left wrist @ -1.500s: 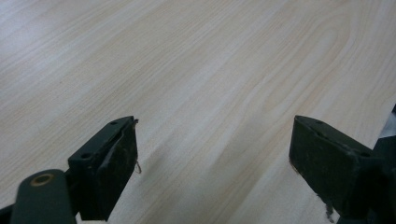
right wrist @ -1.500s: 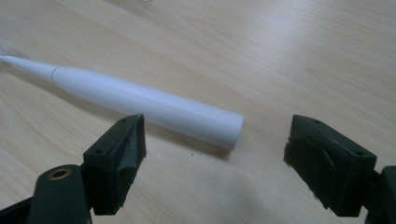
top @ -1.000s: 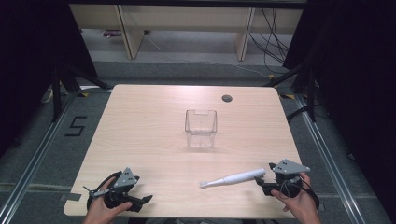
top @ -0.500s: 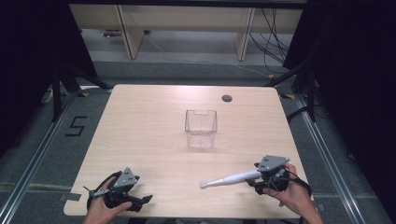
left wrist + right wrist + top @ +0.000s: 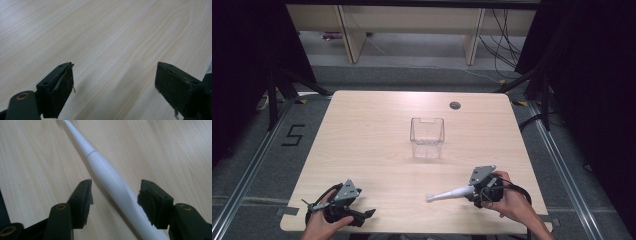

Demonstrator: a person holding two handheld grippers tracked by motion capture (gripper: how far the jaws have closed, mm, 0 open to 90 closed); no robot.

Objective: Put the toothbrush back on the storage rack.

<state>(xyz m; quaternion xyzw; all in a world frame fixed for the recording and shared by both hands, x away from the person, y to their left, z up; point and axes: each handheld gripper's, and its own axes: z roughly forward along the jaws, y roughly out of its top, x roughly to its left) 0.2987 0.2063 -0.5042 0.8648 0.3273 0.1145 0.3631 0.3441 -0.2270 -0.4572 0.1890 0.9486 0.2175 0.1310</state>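
Observation:
A white electric toothbrush [image 5: 446, 195] lies flat on the wooden table [image 5: 367, 135], near the front right, its head pointing left. My right gripper [image 5: 471, 193] sits low over the thick handle end. In the right gripper view the toothbrush handle [image 5: 110, 180] runs between the jaws of the right gripper [image 5: 115, 202]. These jaws have just been closing, and a gap still shows beside the left pad [image 5: 86, 195]. My left gripper [image 5: 365, 216] rests at the front left corner; in its own view the left gripper [image 5: 113, 90] stands wide open over bare wood.
A clear square plastic container [image 5: 427, 137] stands upright in the middle of the table. A dark round cable hole [image 5: 455, 105] sits near the far edge. Dark floor and shelving surround the table.
My right gripper has slid left onto the toothbrush handle, and its jaws have narrowed around it. The toothbrush and the left gripper have stayed where they were.

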